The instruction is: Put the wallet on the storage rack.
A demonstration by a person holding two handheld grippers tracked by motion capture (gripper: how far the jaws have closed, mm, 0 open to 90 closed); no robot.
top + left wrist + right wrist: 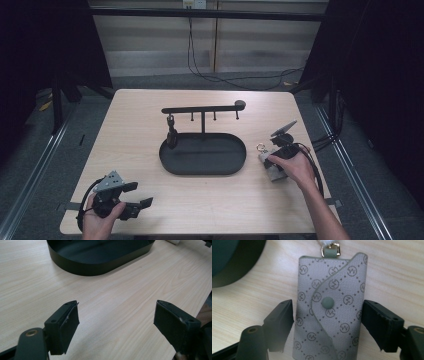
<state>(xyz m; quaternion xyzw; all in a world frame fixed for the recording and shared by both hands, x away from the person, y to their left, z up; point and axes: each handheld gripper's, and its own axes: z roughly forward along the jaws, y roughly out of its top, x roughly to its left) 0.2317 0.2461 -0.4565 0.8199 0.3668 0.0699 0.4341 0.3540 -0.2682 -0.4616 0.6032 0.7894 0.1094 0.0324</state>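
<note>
While the left gripper (134,202) rested near the counter's (210,200) front left corner with its jaws wide apart and nothing between them, the right gripper (327,322) hung over a grey patterned key pouch (329,310). That pouch lay flat on the counter, just right of the black oval tray (202,155). Its jaws stood on either side of the pouch, close against its edges; whether the pads pressed it could not be told.

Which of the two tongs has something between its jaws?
The right tongs: their jaws straddle the grey patterned key pouch lying on the table. The left tongs stand wide open over bare wood, nothing between them.
</note>
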